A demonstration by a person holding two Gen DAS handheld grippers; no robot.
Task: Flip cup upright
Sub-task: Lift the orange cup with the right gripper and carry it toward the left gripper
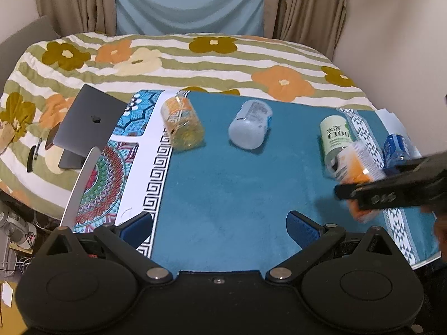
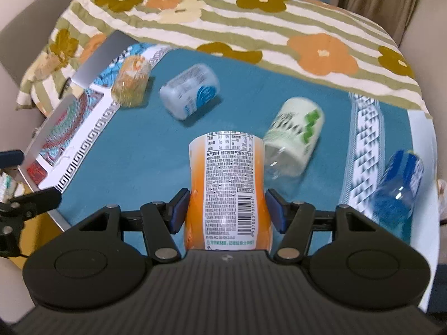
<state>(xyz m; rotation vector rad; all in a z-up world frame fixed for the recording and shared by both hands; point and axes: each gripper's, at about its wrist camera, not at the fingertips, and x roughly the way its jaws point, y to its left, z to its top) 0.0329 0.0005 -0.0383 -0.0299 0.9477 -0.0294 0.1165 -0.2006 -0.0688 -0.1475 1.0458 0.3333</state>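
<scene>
The right tool (image 2: 226, 209) is clamped mid-body on the orange cup (image 2: 227, 192) between its fingers, a light, slick, squashable thing, while the left tool (image 1: 219, 227) hangs released.

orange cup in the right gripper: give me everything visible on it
The orange cup looks like a cut-down clear plastic drink bottle wrapped in an orange sleeve, with a white panel of printed text, a nutrition table and a barcode. It sits between the jaws of the right gripper, whose blue pads press its sides, pointing away from the wrist camera. In the left wrist view it is blurred, held off the teal mat near the green-labelled cup. Which end is open cannot be told.
</scene>
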